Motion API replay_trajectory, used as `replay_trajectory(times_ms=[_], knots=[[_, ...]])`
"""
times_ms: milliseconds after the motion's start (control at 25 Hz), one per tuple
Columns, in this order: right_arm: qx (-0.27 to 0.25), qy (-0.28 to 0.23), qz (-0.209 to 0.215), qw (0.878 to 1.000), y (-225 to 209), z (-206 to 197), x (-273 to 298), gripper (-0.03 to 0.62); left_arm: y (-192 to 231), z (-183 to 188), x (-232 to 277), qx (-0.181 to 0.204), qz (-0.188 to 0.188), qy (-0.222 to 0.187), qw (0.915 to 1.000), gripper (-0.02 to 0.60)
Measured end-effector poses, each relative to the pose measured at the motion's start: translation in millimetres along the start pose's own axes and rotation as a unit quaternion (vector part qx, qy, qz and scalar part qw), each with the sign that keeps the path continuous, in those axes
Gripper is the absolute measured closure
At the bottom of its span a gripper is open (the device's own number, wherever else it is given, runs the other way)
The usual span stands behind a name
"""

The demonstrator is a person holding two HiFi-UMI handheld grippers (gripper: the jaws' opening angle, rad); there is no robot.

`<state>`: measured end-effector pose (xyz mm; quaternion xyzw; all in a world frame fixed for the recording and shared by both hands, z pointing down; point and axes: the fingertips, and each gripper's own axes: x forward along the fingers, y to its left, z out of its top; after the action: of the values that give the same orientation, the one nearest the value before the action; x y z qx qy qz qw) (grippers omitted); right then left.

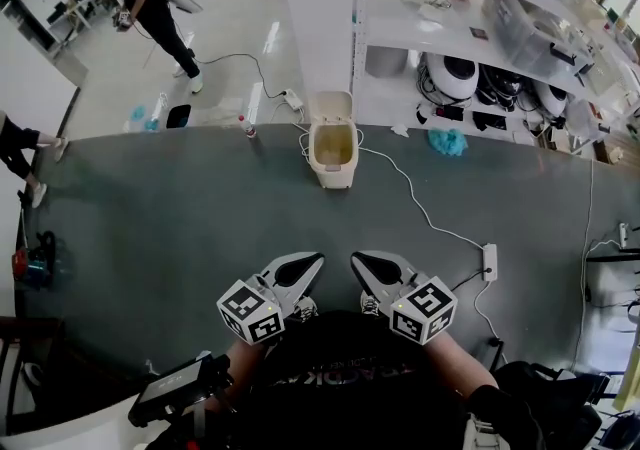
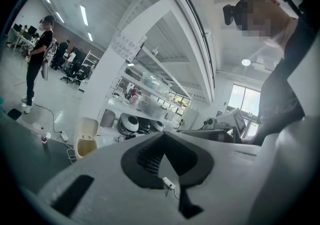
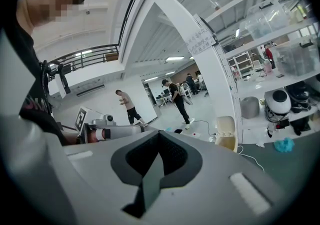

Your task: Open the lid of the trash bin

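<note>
Tongs first: left tongs [image 1: 312,263] and right tongs [image 1: 360,262] are both clenched with nothing in them, side by side at lower centre, tips pointing up-frame. Trash bin [image 1: 332,153] stands well apart, straight up-frame at the far edge of the grey surface [image 1: 150,228], in line with the gap between the tips; we judge neither nearer. Its lid [image 1: 331,106] stands raised on the far side, mouth showing, so we reckon the opening done. White cable [image 1: 420,200] trails off to its right.

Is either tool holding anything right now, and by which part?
Nothing is held: left tool and right tool are both shut, empty, apart from the trash bin.
</note>
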<state>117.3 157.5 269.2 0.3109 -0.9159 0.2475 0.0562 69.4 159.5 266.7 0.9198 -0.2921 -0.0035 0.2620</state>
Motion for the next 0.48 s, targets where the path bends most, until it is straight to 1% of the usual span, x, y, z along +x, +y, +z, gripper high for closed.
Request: replay_trajectory(times_ms=[480], knots=[[0.0,0.004,-0.001,1.0,0.5,-0.1,-0.9,0.586,-0.8,-0.2,-3.4,0.0,0.003,-0.003,1.0,0.583]])
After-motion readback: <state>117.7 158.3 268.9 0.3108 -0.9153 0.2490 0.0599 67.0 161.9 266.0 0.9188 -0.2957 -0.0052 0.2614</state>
